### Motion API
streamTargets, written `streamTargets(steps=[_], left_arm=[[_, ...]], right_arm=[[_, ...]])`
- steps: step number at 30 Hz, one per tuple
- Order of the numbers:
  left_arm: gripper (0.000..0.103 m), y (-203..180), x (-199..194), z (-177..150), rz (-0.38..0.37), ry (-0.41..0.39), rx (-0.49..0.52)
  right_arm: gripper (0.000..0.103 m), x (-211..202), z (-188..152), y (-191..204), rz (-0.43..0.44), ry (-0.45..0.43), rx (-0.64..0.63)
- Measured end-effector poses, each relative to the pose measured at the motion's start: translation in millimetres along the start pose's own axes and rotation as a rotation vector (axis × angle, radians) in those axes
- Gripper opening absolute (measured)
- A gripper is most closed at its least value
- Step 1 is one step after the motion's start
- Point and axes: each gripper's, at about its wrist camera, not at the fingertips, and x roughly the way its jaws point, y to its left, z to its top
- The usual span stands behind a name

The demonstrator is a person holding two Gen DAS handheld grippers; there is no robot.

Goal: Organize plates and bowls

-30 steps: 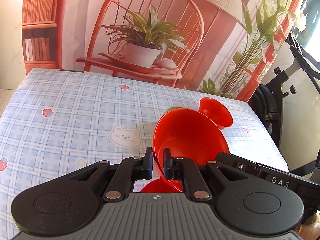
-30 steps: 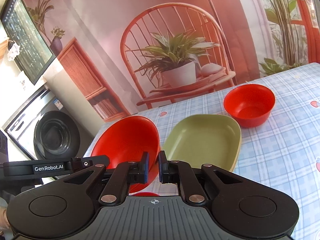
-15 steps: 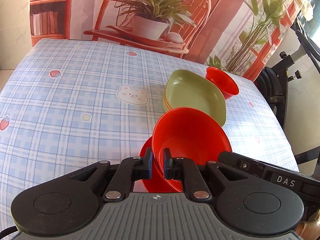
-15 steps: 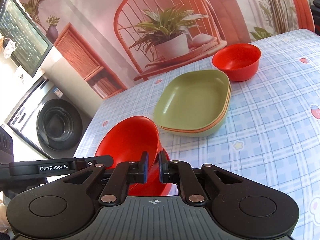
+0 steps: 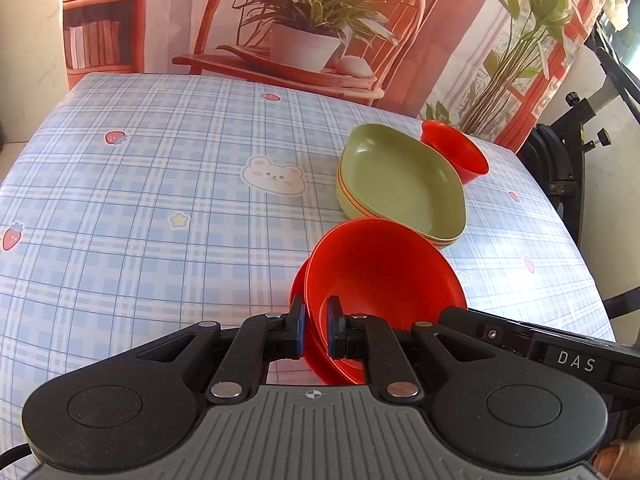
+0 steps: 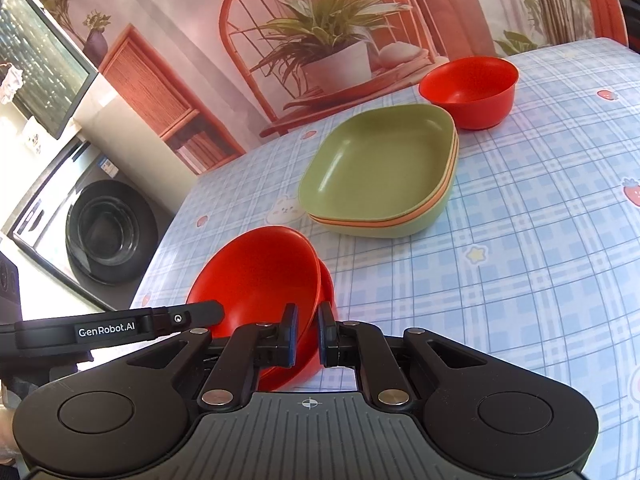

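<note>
We grasp one red bowl (image 5: pixel 384 276) with both tools: the left hand-held gripper (image 5: pixel 314 330) is clenched on its near rim, and the right hand-held gripper (image 6: pixel 307 336) is clenched on the rim at the other side. This bowl sits tilted in a second red bowl (image 5: pixel 298 280), of which only a thin edge shows. We cannot tell whether the lower bowl touches the desk (image 5: pixel 140 200), because the gripper bodies hide its bottom. Beyond them stands a stack of green plates (image 6: pixel 380 172) with an orange edge between the layers; the number of plates is hard to make out. A small red bowl (image 6: pixel 470 90) stands upright just beside the stack, on its far side.
</note>
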Motion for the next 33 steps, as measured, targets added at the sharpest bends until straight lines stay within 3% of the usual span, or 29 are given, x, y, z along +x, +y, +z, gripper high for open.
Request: streamTargets(steps=[9,12,16,22,27,33], left_arm=[[0.016,-4.3,2.1,-1.2,-0.008,0.004,0.008],[0.020,-3.1,1.6,-0.9,-0.010,-0.002,0.002],[0.023,-1.3,-0.5,0.5,0.000,-0.020,-0.003],[0.025,-1.0,-3.8,0.1,0.017,-0.034,-0.014],[0.046,-3.9,-5.1,0.0,0.040,-0.052,0.002],[0.046,0.0,-0.2,0.6,0.060,-0.033,-0.018]], right_arm=[[0.013,-2.0,-0.4,0.6,-0.015,-0.009,-0.005],[0.020,-3.9,-0.4,3.6,-0.020,-0.025,-0.032],[0.020,-7.5,0.5,11.4,-0.033,-0.053,-0.100],[0.020,-8.5,1.4,9.7,-0.035,-0.059,-0.096],[0.020,-10.0,1.9,5.7,-0.038,-0.071,-0.082],[0.020,-9.5,2.3,3.1,-0.036,-0.072,-0.074]])
